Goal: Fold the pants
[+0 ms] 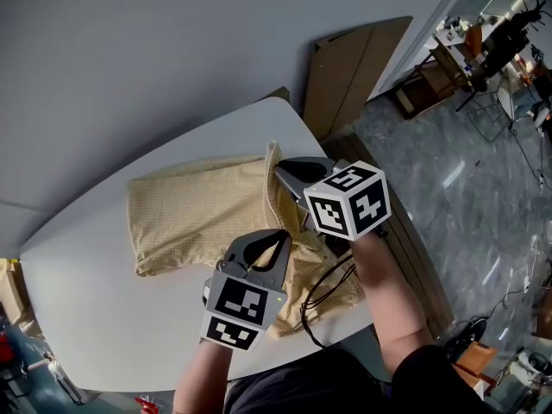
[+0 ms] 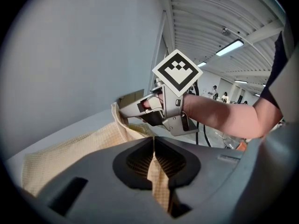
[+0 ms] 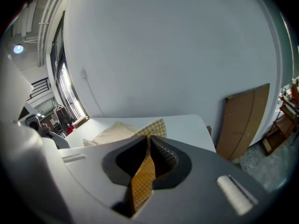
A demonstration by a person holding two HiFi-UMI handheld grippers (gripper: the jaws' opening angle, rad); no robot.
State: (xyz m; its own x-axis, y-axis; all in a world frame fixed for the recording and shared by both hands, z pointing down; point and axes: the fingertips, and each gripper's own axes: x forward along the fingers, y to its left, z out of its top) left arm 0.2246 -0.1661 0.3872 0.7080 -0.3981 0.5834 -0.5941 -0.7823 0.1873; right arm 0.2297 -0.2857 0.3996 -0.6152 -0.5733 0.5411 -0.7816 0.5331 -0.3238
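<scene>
Pale yellow checked pants (image 1: 198,210) lie on the white table (image 1: 103,309), and their near-right part is lifted and bunched. My left gripper (image 1: 280,240) is shut on a pinch of the fabric, which shows as a strip running between its jaws (image 2: 153,146). My right gripper (image 1: 280,169), under its marker cube, is shut on the raised cloth edge further back. In the right gripper view (image 3: 148,146) a checked strip hangs through its closed jaws. The left gripper view also shows the right gripper (image 2: 122,111) gripping the upturned edge of the pants (image 2: 70,153).
A brown cardboard sheet (image 1: 354,67) leans on the wall beyond the table's far right corner. A black cable (image 1: 326,293) loops over the near table edge beside the pants. Furniture and gear stand on the floor at the right (image 1: 483,50).
</scene>
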